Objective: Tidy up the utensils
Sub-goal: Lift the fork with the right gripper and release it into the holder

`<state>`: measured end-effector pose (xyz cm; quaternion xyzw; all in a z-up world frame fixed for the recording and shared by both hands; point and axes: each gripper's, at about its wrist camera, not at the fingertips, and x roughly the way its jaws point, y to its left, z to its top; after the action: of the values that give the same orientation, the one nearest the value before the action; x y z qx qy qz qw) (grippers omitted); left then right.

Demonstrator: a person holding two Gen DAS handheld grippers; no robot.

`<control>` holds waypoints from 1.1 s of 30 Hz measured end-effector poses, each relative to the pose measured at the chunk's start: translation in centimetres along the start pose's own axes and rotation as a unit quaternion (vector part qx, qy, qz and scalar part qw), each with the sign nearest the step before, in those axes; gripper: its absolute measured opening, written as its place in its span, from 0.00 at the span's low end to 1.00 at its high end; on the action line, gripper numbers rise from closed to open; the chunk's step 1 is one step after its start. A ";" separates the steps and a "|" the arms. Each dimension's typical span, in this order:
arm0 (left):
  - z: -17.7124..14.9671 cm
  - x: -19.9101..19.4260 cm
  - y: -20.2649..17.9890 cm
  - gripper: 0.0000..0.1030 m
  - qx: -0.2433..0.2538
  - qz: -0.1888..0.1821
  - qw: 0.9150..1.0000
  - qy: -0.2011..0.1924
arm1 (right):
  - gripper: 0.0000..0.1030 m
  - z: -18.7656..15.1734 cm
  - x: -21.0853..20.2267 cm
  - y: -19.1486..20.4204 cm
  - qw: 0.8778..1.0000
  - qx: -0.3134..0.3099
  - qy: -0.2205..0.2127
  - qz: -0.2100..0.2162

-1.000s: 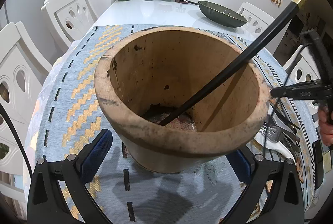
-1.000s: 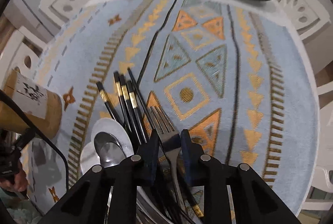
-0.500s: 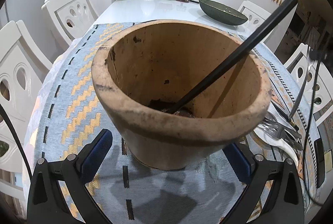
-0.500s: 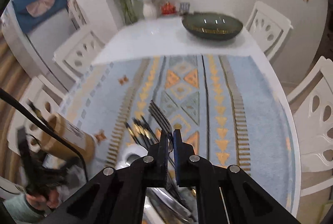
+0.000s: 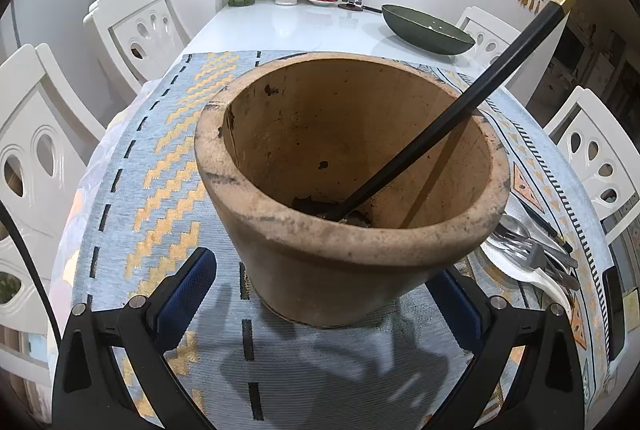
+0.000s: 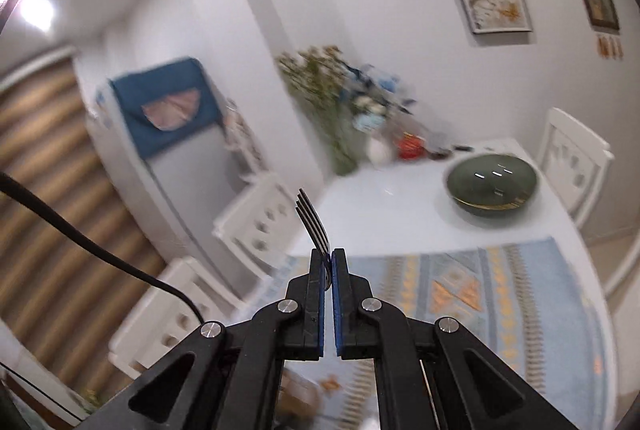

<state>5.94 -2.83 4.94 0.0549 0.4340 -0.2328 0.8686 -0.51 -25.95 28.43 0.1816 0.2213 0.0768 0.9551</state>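
On the tabletop point(image 5: 304, 26), a patterned cloth point(image 5: 132, 166) carries a wide clay pot point(image 5: 352, 230), and one black chopstick point(image 5: 460, 118) leans inside it, its gold-banded end sticking out over the right rim. Left tongs point(image 5: 320, 294) point steeply down at the pot, their fingers spread wide on either side of its base; whether the blue pads touch the wall I cannot tell. Right of the pot lies the heap of remaining cutlery point(image 5: 532, 254): spoons, forks and dark chopsticks, touching one another. Right tongs point(image 6: 329, 262) are held high above the cloth, tipped only slightly down toward the far end of the table, with the room blurred behind. They are pressed together, pinching a metal fork point(image 6: 314, 226) by its neck, tines standing up and leaning left.
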 end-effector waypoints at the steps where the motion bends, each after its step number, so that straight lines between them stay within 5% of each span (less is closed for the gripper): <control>1: 0.0 0.0 0.0 0.99 0.001 0.001 1.000 0.000 | 0.03 0.1 0.2 0.5 1.000 0.003 -0.002 0.011; 20: -0.2 -0.5 0.1 0.99 0.001 0.005 1.000 -0.003 | 0.04 -6.2 7.5 3.5 0.994 -0.015 0.088 0.056; 26: -0.1 -0.5 0.1 0.99 0.003 0.006 1.000 -0.003 | 0.11 -7.6 9.4 3.4 0.988 -0.013 0.139 0.069; 33: -0.1 -0.5 0.0 0.99 0.004 0.006 1.000 -0.003 | 0.12 -6.6 7.5 1.9 0.990 0.012 0.126 0.069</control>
<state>5.57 -2.62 5.30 0.0603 0.4296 -0.2292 0.8713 3.06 -20.41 20.73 0.1962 0.3275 0.1618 0.9100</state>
